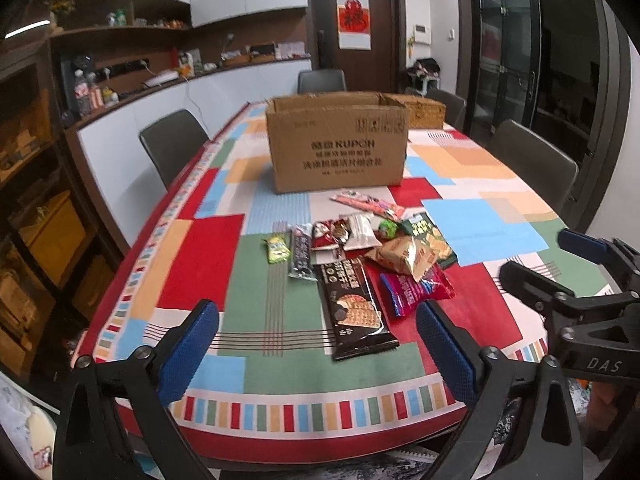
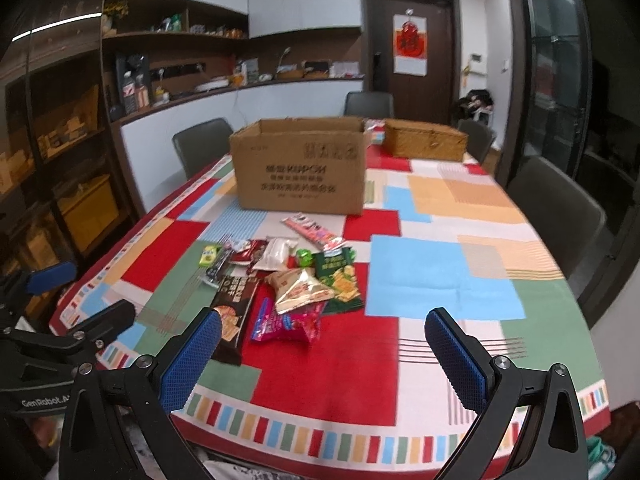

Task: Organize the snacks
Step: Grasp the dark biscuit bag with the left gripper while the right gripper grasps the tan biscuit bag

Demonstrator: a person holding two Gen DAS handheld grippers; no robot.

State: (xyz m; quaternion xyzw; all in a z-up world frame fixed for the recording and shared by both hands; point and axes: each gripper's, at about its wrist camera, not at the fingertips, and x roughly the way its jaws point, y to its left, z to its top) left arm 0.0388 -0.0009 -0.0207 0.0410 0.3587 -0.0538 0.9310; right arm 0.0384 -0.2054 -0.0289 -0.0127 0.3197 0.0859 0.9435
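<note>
Table (image 1: 480,312) covered in a woven-look patchwork cloth: red, green, blue, orange and white rectangles, striped border along the near edge.

Left gripper (image 1: 318,340), lower part of the left wrist view: jaws spread wide, nothing between them, blue dimpled pads on black struts. Right gripper (image 2: 323,354), lower part of the right wrist view: also released, wide, empty, hanging above the near edge of the cloth.

Snacks lie in a loose pile mid-frame, on the cloth, just in front of the box. Left to right in the left wrist view: small green packet (image 1: 277,249), glossy, flat; dark narrow wrapper (image 1: 300,254); long black biscuit pack (image 1: 354,306), shiny film, cracker print, nearest the left gripper; red-white pouches (image 1: 344,234); crinkled tan foil bag (image 1: 406,258) lying over a magenta bag (image 1: 416,290); green cracker bag (image 1: 432,240). Pink flat strip pack (image 1: 370,202) nearest the box.

Cardboard box (image 1: 338,144), upper centre, corrugated brown, rectangular, flaps open, printed text on the front; inside not visible. Woven basket (image 2: 426,142), upper right behind the box, lidded; contents hidden.
</note>
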